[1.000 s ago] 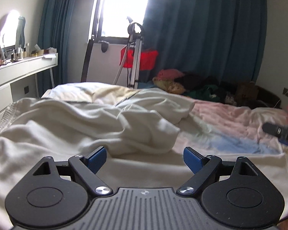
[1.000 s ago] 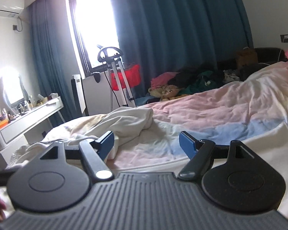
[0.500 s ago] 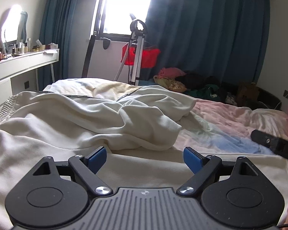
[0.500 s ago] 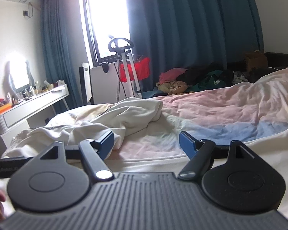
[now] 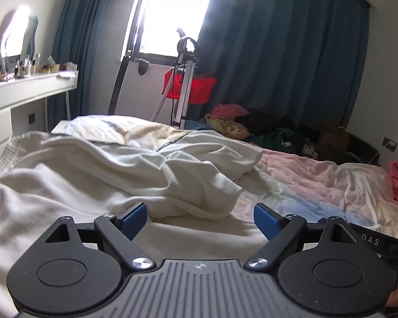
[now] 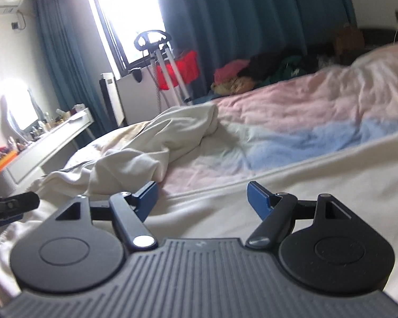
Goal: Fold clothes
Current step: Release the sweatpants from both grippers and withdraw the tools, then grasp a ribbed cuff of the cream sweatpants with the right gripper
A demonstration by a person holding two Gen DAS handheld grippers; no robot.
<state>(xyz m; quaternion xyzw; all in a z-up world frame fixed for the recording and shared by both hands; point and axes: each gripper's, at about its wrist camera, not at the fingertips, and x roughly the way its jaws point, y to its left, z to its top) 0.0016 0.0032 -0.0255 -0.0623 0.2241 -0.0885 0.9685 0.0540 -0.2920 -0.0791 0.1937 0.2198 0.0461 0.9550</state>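
I see both left tongs [image 5: 200,216] and right tongs [image 6: 201,194] gaping wide, empty, over the crumpled cream fleece garment [image 5: 124,175] on the bed [image 6: 291,122]; soft, light, floppy, I'd pinch its hem edge

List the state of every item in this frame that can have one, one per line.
Left hand-held gripper: open, holding nothing, low over the cloth.
Right hand-held gripper: open, holding nothing.
Cream-white fabric garment: crumpled, unfolded, lying on the bed.
Pink-and-blue quilted bedspread: spread out, wrinkled.
Dark teal curtains: partly drawn, window gap bright.
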